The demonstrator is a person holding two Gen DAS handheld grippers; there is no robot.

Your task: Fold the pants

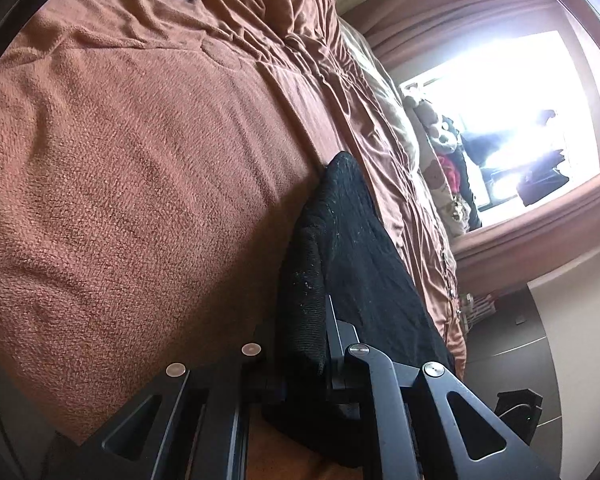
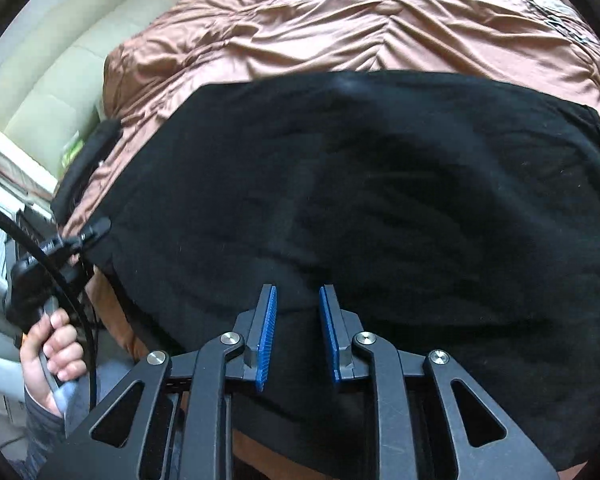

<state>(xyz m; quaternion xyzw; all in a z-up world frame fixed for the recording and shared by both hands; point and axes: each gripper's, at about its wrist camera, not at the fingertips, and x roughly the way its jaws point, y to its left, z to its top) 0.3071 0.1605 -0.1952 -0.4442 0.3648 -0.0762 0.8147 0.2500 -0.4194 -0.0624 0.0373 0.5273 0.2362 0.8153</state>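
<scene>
Item: black pants point(image 2: 380, 200), spread across bed point(image 2: 340, 32), on brown blanket point(image 1: 120, 180), reaching bed's near edge.
Left gripper point(image 1: 324, 344): jaws clenched on bunched pants edge, fabric standing up between them.
Right gripper point(image 2: 297, 332): jaws apart over cloth, grasping nothing.
Progress: early by appearance; large unfolded panel remains, no tidy stack visible.

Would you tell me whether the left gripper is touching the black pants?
Touching: the left wrist view shows the left gripper clamped on a fold of the black pants.
</scene>
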